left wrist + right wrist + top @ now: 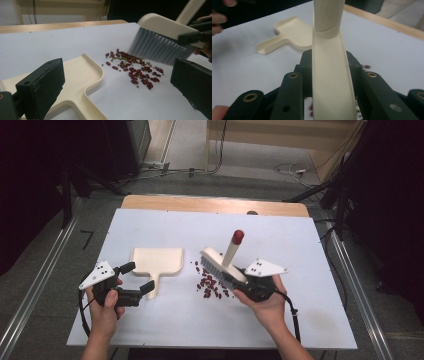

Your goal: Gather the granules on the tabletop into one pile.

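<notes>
Right claw (pixel 240 282) gripping brush (pixel 220 265) over beans (pixel 210 285); left claw (pixel 135 277) gaping beside dustpan (pixel 156 261). Risk: unheld pan sliding, beans scattering across desk (pixel 300 250).

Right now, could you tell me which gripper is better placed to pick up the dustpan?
Left: the left gripper is open beside the dustpan handle, while the right gripper already clamps the brush.

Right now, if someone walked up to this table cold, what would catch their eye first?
Probably the scatter of dark red beans at the middle of the white table, with the cream hand brush, its handle tipped red, tilted over them in the right gripper. Just left lies a flat cream plastic dustpan, its handle pointing toward the person, and the left gripper sits open around that handle.
</notes>
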### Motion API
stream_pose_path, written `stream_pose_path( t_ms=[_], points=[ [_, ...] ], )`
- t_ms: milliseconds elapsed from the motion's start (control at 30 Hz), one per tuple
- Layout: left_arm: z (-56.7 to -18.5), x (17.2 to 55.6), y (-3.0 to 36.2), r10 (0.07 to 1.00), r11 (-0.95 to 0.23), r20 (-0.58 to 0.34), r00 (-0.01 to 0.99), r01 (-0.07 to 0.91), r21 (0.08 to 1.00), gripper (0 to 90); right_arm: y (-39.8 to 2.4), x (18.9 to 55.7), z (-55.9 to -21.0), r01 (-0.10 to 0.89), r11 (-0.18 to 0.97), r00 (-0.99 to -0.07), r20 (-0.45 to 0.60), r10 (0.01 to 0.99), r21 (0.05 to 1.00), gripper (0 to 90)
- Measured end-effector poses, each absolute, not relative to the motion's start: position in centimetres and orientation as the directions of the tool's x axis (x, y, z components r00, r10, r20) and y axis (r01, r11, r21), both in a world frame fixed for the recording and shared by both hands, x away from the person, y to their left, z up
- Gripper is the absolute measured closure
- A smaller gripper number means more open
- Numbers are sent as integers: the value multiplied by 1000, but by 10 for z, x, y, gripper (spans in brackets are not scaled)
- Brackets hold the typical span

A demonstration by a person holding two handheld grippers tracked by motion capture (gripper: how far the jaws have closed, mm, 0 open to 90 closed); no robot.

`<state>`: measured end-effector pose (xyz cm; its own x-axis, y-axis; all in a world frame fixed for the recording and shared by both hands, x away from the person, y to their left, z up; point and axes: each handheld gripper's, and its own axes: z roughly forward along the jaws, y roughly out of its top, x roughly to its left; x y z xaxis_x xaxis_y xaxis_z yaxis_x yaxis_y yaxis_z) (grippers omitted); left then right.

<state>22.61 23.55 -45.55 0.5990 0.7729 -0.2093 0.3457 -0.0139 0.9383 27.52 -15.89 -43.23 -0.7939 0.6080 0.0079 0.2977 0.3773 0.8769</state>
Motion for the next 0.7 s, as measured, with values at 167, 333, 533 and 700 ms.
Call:
stream_pose_path(
  t_ms=[167,333,533,700],
  points=[
    [-453,225,235,780,-30,-195,595,347,937,0,-137,256,-442,327,391,-838,73,541,860,659],
    [-454,225,232,783,-52,-181,595,353,934,0,-130,258,-462,375,421,-841,112,529,826,660],
    [-455,227,233,782,-43,-195,592,363,931,0,-138,272,-471,391,434,-813,83,576,811,660],
    [-455,227,233,785,-40,-196,588,364,931,0,-150,282,-472,403,416,-789,80,609,815,660]
  ],
)
